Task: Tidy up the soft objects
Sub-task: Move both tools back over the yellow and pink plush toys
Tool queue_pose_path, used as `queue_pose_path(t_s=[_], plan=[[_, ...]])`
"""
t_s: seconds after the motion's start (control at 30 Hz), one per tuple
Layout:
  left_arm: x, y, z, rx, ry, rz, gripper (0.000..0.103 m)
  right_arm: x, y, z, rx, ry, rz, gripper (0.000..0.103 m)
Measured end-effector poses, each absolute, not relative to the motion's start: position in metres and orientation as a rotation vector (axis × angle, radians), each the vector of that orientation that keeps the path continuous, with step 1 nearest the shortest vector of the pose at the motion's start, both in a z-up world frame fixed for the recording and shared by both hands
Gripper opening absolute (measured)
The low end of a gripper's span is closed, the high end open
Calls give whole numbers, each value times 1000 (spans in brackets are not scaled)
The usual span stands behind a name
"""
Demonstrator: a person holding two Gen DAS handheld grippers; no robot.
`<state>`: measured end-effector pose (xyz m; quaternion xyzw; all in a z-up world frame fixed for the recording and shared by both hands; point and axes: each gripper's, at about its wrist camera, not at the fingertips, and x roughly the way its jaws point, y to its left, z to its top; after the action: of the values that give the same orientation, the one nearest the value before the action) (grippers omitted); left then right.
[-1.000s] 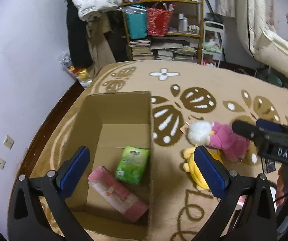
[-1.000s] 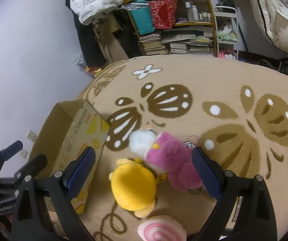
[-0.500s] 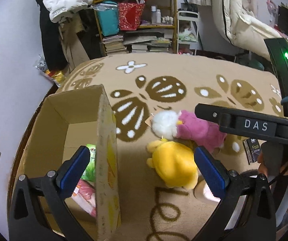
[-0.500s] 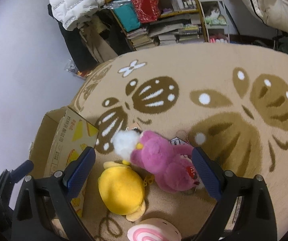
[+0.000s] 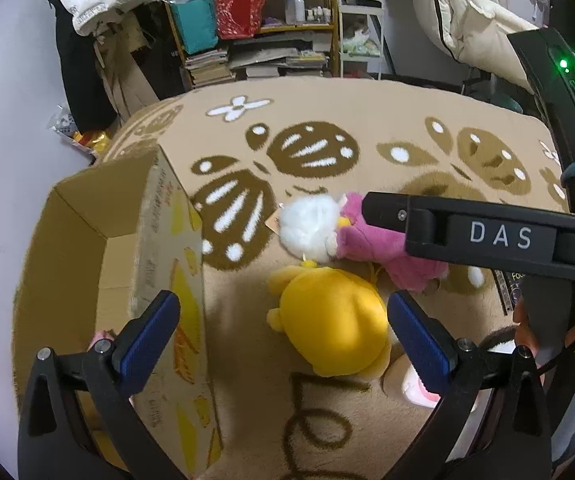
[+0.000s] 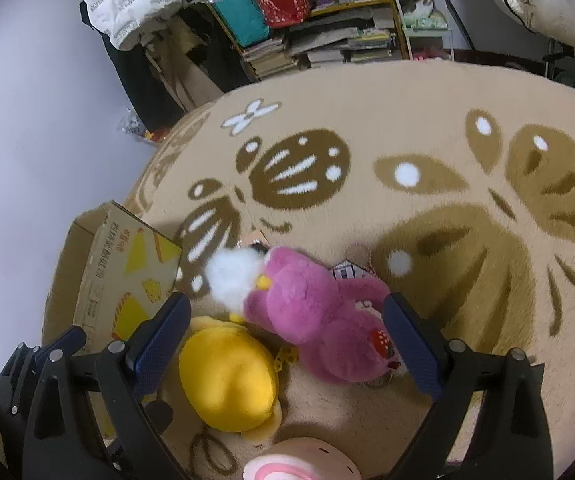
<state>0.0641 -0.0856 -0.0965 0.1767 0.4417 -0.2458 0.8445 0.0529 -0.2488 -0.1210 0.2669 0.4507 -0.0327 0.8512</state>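
The right gripper (image 6: 283,344) is hovering wide open over the pink plush (image 6: 319,320), which is lying on the rug (image 6: 427,100) touching the yellow plush (image 6: 227,380), right of the cardboard box (image 5: 87,248). The left gripper (image 5: 283,340) is also gaping empty. Closing now is risking snagging both toys, or the pink one's loose tag.

Patterned rug (image 6: 427,92) under cardboard box (image 5: 87,232), yellow plush (image 6: 227,380), pink plush (image 6: 311,308)
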Motion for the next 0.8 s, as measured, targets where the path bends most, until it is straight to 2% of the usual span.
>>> queue_pose_path(t_s=[0.33, 0.47, 0.53, 0.8], plan=[[68, -100, -119, 405, 981, -530, 102, 60, -250, -137, 551, 1002, -74, 101], [66, -107, -126, 463, 958, -520, 102, 59, -256, -142, 577, 1005, -88, 100], [65, -109, -128, 484, 951, -517, 102, 59, -258, -146, 588, 1013, -89, 97], [67, -115, -129, 480, 944, -516, 102, 58, -258, -151, 595, 1036, -88, 96]])
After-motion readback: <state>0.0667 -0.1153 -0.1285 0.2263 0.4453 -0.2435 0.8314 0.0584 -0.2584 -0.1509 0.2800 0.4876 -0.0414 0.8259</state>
